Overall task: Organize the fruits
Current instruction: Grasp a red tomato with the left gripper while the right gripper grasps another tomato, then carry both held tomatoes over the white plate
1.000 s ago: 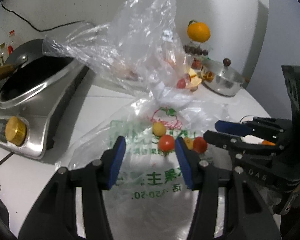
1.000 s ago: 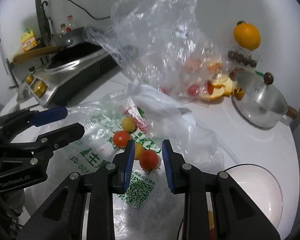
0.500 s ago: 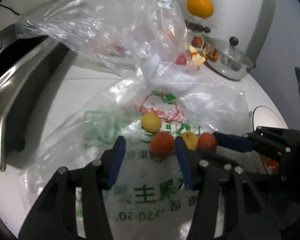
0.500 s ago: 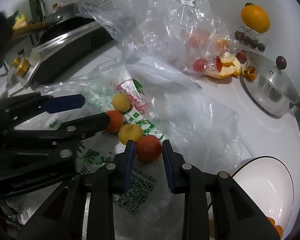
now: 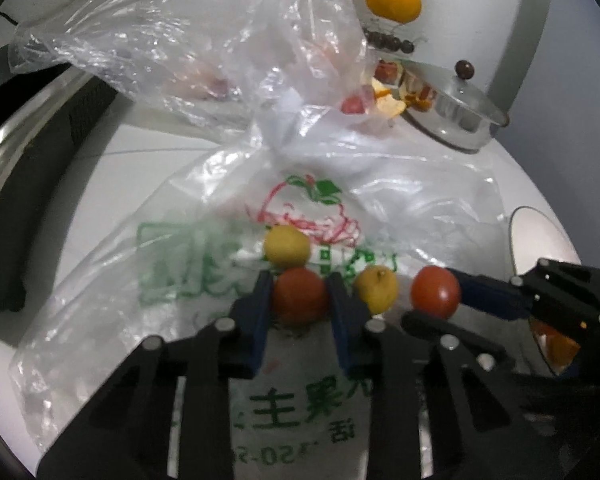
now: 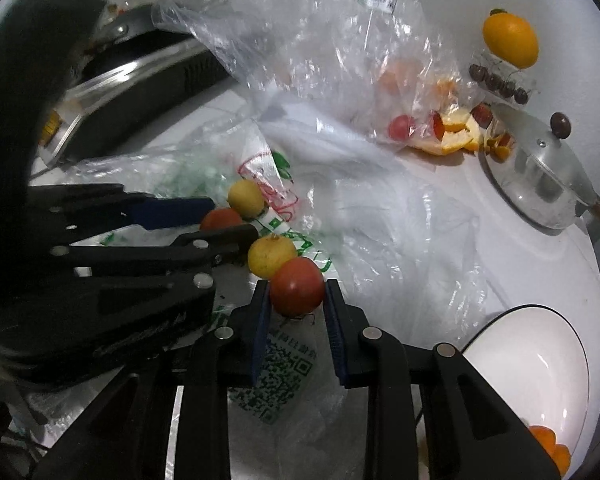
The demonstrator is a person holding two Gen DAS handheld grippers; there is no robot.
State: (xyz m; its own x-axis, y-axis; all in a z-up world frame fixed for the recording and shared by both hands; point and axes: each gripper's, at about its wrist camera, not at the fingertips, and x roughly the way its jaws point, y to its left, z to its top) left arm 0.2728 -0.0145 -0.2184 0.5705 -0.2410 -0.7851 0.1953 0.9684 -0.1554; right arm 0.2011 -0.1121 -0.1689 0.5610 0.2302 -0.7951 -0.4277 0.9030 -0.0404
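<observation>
- Now left tool [image 5: 300, 300] clamped on a red tomato [image 5: 299, 295], blue pads touching both its sides.
- right tool [image 6: 296, 300] clamped on second red tomato [image 6: 296, 287].
- Both tomatoes sit on printed plastic bag [image 5: 292, 396] on white worktop [image 5: 112, 168].
- yellow fruit [image 5: 377, 289] between the tools; another yellow fruit [image 5: 287, 246] just behind left tomato.
- white bowl [image 6: 540, 364] right; steel pot [image 6: 540, 184] far right.

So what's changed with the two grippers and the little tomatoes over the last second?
Both grippers moved forward and down onto the printed bag. The left gripper narrowed its fingers around one red tomato; the right gripper now brackets the other red tomato. Firm grip is unclear on both. The two yellow tomatoes, the pot and the white bowl stayed put.
</observation>
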